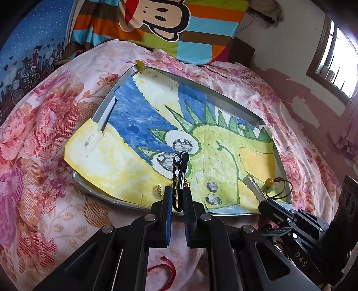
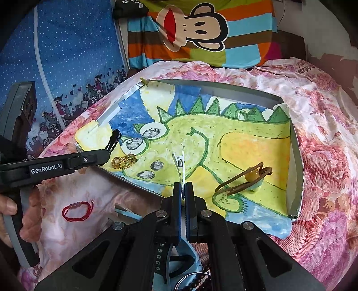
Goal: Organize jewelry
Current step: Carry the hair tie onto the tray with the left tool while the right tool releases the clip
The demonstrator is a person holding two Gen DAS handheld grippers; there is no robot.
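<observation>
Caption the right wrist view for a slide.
Right tool grips a silver hair clip over the drawing-lined tray; gold chain lies near the left tool.

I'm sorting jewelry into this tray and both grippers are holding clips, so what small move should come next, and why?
Probably lower the left gripper and let go: its black clip already hangs over the tray beside the gold chain. The right gripper also holds a white clip over the tray.

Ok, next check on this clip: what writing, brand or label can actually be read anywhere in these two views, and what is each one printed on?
"GenRobot.AI": white lettering on the side of the left gripper, in the right wrist view.
"DAS": pale letters on the body of the right gripper, in the left wrist view; they may be part of a longer word.
White marks on the dark item at the top edge: too small to read.
Nothing else legible.
</observation>
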